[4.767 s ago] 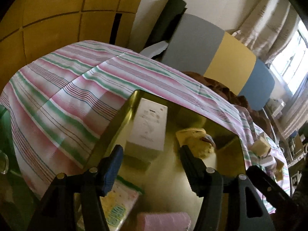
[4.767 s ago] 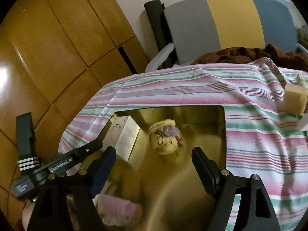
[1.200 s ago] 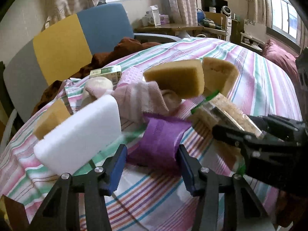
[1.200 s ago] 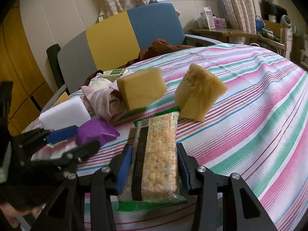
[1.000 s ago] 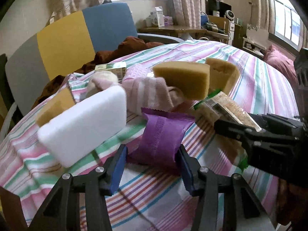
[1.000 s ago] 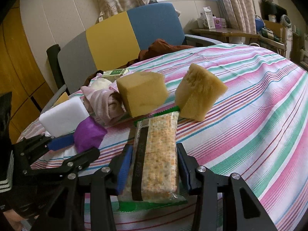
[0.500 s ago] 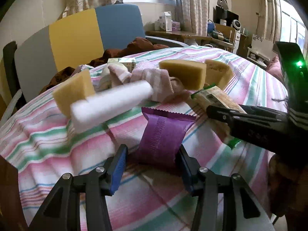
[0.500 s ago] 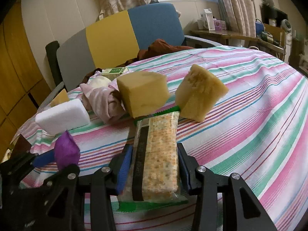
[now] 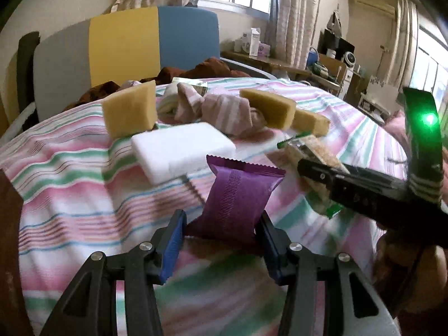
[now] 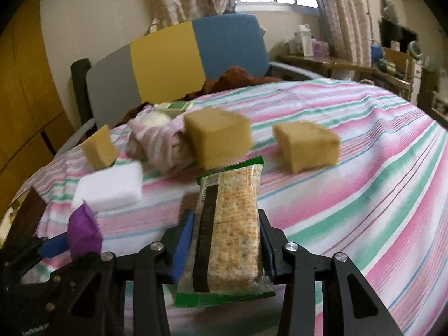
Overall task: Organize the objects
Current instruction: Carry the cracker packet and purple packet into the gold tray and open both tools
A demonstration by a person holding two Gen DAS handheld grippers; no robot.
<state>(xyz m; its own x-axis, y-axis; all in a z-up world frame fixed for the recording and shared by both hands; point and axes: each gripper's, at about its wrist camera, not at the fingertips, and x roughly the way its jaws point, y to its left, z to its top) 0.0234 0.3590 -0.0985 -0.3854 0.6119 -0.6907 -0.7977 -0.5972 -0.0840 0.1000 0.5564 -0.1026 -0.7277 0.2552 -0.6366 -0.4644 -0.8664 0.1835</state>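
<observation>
My left gripper (image 9: 221, 233) is shut on a purple snack packet (image 9: 238, 198) and holds it above the striped tablecloth (image 9: 70, 196). My right gripper (image 10: 225, 232) is shut on a cracker pack with green ends (image 10: 228, 235), also lifted off the cloth. The left gripper with the purple packet (image 10: 82, 231) shows at the lower left of the right wrist view. The right gripper's arm and cracker pack (image 9: 313, 154) cross the right side of the left wrist view.
On the cloth lie a white foam block (image 9: 182, 149), yellow sponges (image 9: 130, 109) (image 10: 218, 137) (image 10: 306, 144), pink striped socks (image 9: 221, 110) and a small green box (image 10: 175, 106). A grey, yellow and blue chair back (image 10: 179, 56) stands behind. A dark box edge (image 10: 26, 215) is at the left.
Both grippers have lifted and pulled back from the pile with their packets. The view has swung left; the white block and sponges now lie farther off.
</observation>
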